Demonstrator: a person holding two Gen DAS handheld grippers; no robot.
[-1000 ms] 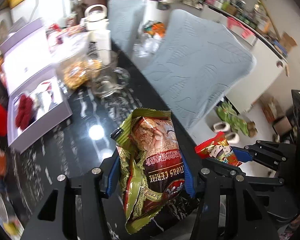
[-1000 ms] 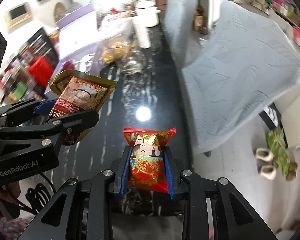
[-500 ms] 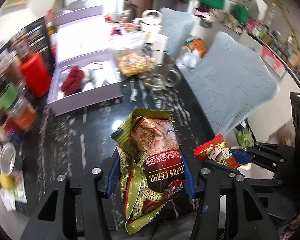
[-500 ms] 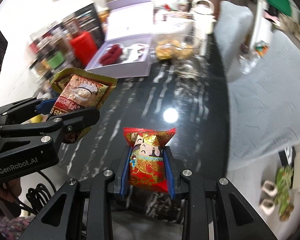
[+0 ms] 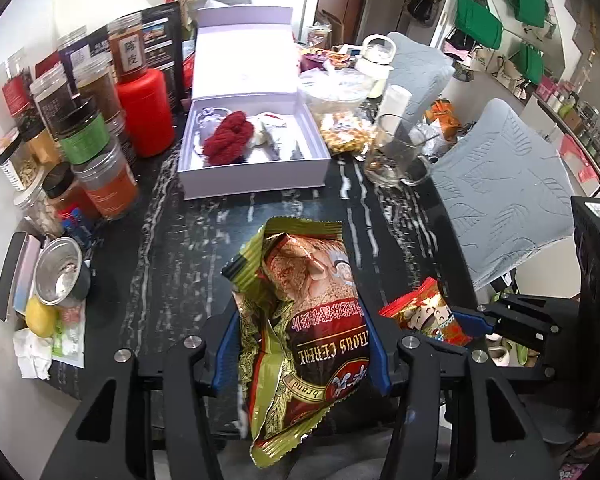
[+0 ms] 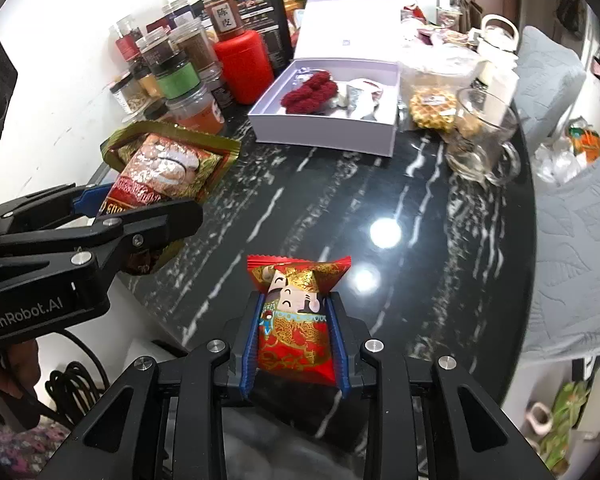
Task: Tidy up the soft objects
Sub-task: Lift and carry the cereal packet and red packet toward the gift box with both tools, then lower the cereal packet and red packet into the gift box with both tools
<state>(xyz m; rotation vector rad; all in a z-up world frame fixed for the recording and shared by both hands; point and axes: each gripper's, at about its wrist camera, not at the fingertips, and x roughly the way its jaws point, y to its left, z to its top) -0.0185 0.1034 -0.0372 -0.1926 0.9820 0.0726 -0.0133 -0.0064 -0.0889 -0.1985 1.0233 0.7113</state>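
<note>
My left gripper (image 5: 302, 354) is shut on a green and red cereal bag (image 5: 304, 320), held above the near edge of the black marble table (image 5: 180, 264). The bag also shows at the left of the right wrist view (image 6: 160, 172). My right gripper (image 6: 294, 344) is shut on a small red snack packet (image 6: 294, 320) with a cartoon figure; it also shows at the right of the left wrist view (image 5: 428, 316). An open lilac box (image 5: 256, 176) at the far side holds red yarn (image 5: 226, 142) and small items.
Jars and a red canister (image 5: 146, 114) crowd the table's left side. A tin cup (image 5: 58, 272), a lemon and tissue lie at the near left. A glass mug (image 5: 396, 156), a waffle pack (image 6: 432, 106) and a kettle stand right of the box. Grey-covered chairs (image 5: 504, 196) are at the right.
Both grippers have swung left while holding their packets; the view now faces the box and jars instead of the chairs.
</note>
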